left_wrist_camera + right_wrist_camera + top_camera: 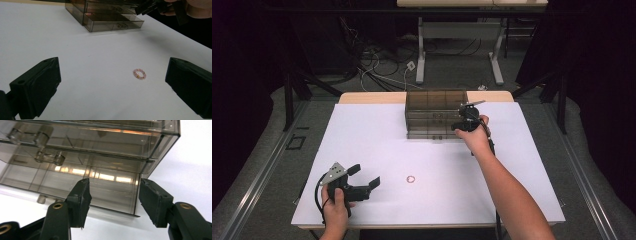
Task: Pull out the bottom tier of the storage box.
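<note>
A smoky clear drawer box (435, 114) (110, 15) (87, 157) stands at the back middle of the white table. Its bottom drawer (113, 23) (105, 190) is pulled out a little. My right gripper (459, 125) (113, 195) (147, 7) is at the box's right front, its jaws apart over the drawer's right front corner, gripping nothing. A small pink bead ring (411, 179) (139, 74) lies flat near the table's front middle. My left gripper (366, 175) (113, 70) rests low at the front left, open wide, pointing at the ring from a short way off.
The white table top (512, 190) has free room on all sides of the ring. Behind the table stand another table's grey legs (420, 55) with loose cables (382, 70) on the floor.
</note>
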`<state>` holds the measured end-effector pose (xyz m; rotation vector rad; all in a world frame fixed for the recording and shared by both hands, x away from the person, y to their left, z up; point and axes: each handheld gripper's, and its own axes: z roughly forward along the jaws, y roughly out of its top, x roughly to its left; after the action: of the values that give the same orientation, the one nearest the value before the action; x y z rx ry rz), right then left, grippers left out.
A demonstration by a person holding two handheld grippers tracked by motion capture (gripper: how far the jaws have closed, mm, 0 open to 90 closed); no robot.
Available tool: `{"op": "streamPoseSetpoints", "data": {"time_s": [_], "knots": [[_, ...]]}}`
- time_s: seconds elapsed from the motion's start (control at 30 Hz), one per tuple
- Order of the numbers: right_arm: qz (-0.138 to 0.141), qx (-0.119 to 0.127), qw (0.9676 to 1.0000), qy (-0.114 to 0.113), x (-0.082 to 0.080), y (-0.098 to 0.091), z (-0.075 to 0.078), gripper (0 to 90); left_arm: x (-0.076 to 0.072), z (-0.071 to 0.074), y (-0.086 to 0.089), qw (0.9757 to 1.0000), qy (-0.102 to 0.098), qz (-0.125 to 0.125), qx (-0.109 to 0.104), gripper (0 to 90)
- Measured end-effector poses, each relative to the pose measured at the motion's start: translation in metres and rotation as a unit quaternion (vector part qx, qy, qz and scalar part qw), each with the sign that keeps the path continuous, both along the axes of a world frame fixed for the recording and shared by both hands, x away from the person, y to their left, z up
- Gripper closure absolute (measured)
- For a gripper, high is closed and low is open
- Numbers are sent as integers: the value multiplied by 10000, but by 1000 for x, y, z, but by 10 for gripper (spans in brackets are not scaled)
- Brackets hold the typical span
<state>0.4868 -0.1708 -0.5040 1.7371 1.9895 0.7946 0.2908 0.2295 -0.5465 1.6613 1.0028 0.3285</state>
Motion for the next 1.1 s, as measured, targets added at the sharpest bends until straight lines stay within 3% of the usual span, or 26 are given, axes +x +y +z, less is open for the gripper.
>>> {"op": "streamPoseSetpoints", "data": {"time_s": [0.23,0.53,0.6,1.1], "knots": [[-65,-92,9998,163,4,-2,-4,443,0,0,0,10000,6,-9,4,3],[-214,28,9996,187,8,-8,-8,495,-1,0,1,10000,6,-8,-13,3],[-226,-45,9995,195,9,-9,-9,507,-1,0,1,10000,4,-7,-6,3],[-234,-118,9987,434,12,-8,-13,671,-1,0,2,10000,41,-33,22,3]]}}
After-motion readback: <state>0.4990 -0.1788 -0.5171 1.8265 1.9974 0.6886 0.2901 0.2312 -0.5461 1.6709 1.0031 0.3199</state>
